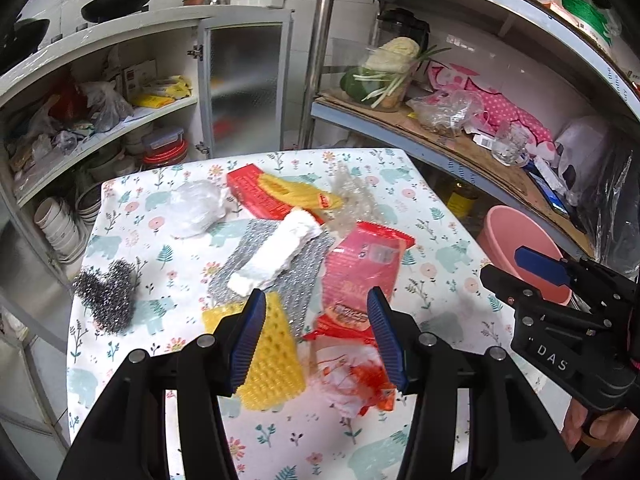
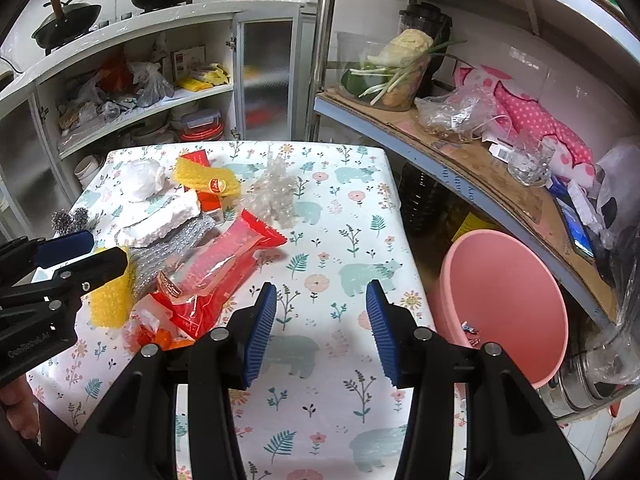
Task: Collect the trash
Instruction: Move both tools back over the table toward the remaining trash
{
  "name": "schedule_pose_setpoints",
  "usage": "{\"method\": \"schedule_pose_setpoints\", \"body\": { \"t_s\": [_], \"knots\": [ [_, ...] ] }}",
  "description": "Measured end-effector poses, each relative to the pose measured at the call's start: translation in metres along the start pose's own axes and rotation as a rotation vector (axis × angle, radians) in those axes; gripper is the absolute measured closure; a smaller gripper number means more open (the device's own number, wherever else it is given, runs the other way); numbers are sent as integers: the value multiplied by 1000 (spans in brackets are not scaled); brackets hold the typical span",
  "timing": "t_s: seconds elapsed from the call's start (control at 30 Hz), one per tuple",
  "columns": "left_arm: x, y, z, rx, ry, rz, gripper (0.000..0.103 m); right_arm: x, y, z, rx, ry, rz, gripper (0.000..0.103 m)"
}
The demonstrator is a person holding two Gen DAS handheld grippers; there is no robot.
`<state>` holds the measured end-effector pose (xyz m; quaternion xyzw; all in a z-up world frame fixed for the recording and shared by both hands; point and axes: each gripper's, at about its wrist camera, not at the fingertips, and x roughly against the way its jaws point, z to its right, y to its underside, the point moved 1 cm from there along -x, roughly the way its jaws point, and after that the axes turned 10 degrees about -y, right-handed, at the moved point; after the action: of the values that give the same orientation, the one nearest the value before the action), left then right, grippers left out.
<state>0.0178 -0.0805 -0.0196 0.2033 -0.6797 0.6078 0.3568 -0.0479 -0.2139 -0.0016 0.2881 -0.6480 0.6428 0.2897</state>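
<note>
Trash lies heaped on the flowered tablecloth [image 2: 340, 220]: a long red wrapper [image 1: 360, 272] [image 2: 224, 268], a yellow foam net [image 1: 272, 360] [image 2: 110, 304], a crumpled red-and-white wrapper [image 1: 352, 376], a white foam block [image 1: 276, 252] [image 2: 164, 220], a silvery sheet [image 1: 304, 288], steel wool [image 1: 108, 296], a white bag [image 1: 196, 208] and clear plastic [image 2: 276, 196]. My left gripper [image 1: 316, 304] [image 2: 88, 256] hangs open just above the yellow net and the wrappers, gripping nothing. My right gripper [image 2: 320, 296] [image 1: 520, 272] is open over bare cloth, right of the heap.
A pink bucket [image 2: 500, 300] [image 1: 516, 240] stands on the floor past the table's right edge, under a metal shelf [image 2: 460, 160] loaded with bags and a glass. Behind the table is an open white cupboard [image 1: 120, 120] full of bowls and boxes.
</note>
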Motion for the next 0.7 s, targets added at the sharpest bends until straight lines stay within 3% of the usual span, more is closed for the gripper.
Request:
{"method": "schedule_pose_setpoints", "body": {
  "t_s": [0.7],
  "knots": [
    [-8,12,-24,53,-71,-22,51,-20,3,-13,20,-13,-49,56]
  ]
}}
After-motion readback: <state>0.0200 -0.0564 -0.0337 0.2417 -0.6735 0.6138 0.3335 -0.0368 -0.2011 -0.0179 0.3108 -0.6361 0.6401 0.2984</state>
